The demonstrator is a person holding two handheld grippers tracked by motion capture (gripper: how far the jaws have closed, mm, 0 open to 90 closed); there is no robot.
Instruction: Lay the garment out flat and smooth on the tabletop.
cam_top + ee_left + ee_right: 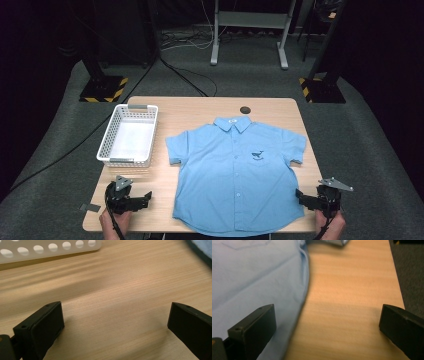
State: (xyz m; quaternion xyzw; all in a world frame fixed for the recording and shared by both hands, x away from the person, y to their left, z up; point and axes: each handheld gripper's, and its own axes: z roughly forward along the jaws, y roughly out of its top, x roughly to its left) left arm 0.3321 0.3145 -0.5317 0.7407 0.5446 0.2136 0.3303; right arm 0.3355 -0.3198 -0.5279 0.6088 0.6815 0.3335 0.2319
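A light blue short-sleeved shirt lies spread flat on the wooden table, front up, collar at the far side, a small whale print on its chest. My left gripper rests near the table's front left, left of the shirt, jaws pointing toward it. In the left gripper view this gripper stands open over bare wood, with the shirt's edge at the top right. My right gripper sits at the front right by the shirt's lower side seam. It is open, one jaw over the shirt, nothing pinched.
A white perforated basket stands empty at the table's left, its wall ahead of my left gripper. A dark cable hole sits at the far edge. A small grey tag lies at the front left corner. Carpet surrounds the table.
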